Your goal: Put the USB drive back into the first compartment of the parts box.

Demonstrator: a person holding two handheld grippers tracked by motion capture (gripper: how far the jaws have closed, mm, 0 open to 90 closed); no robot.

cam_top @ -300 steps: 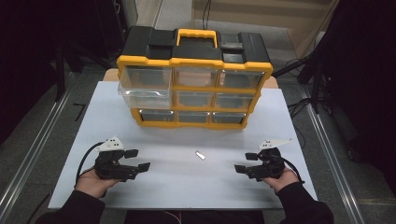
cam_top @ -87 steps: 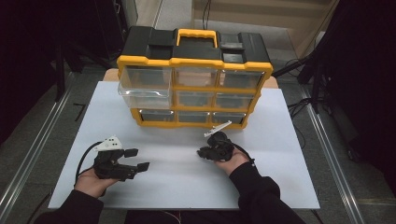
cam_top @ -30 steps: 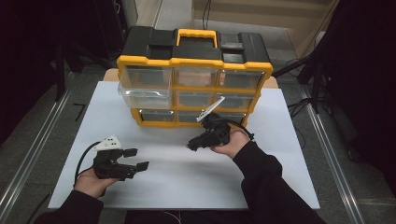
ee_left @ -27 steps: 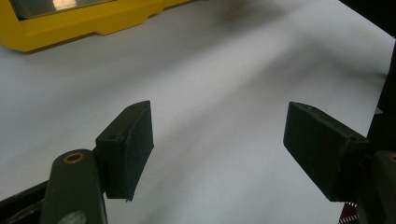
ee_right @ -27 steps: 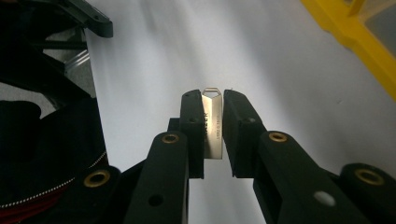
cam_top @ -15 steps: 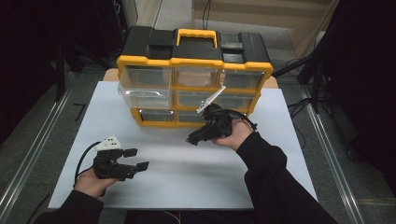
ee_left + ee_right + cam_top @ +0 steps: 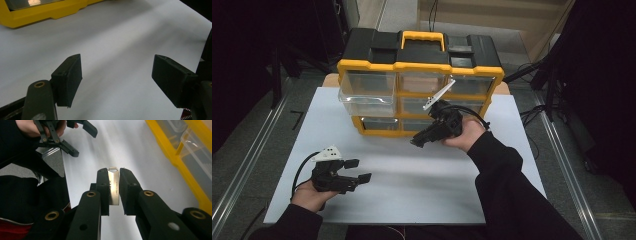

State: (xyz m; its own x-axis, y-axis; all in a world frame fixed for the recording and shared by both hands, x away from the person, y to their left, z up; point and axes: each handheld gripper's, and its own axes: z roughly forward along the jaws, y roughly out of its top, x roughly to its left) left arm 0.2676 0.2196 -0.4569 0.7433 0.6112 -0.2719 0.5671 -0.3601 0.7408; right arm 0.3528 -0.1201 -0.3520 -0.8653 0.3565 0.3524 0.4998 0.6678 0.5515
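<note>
Lifted toward the organizer (image 7: 419,75), right tongs (image 7: 114,188) pinch a metal USB stick (image 7: 113,187); left tongs (image 7: 117,75) spread wide.

Open table in front, drawer cabinet blocking the back

The white table (image 7: 412,190) lies bare between the two grippers, so a hand could cross there freely; the yellow drawer cabinet (image 7: 419,65) walls off the far edge; its top-left drawer (image 7: 364,95) juts forward over the table; the right gripper (image 7: 417,141) hovers just before the lower drawers; the left gripper (image 7: 359,170) sits near the front-left corner.
</note>
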